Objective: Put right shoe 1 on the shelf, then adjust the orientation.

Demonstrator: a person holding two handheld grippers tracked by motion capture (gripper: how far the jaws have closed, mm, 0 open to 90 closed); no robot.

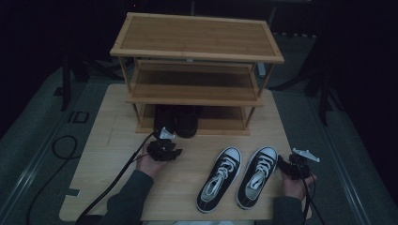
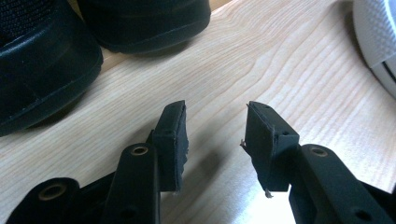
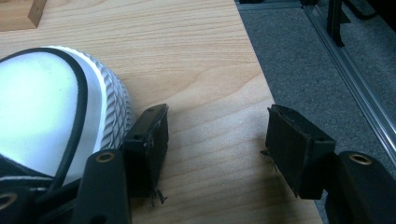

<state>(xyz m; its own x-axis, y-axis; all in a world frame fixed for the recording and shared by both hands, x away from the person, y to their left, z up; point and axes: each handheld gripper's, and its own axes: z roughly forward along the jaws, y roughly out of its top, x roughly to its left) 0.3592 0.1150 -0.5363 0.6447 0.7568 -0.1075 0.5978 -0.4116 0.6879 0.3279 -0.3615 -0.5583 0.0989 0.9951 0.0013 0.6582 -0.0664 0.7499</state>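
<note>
Wooden table (image 1: 108,154) carried a shoe rack (image 1: 197,42) with black shoes (image 1: 178,121) on its lowest shelf, toes toward the person. Sneakers (image 1: 239,176) lay lengthwise, toes toward the rack. Left gripper (image 2: 215,133) gaped empty beside the black shoes; right gripper (image 3: 217,140) stood apart, one pad beside a sneaker's ribbed toe.

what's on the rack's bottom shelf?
Two black shoes stand at the left of the rack's bottom shelf, toes poking out toward the open left gripper. Their backs are hidden in shadow under the middle shelf.
</note>
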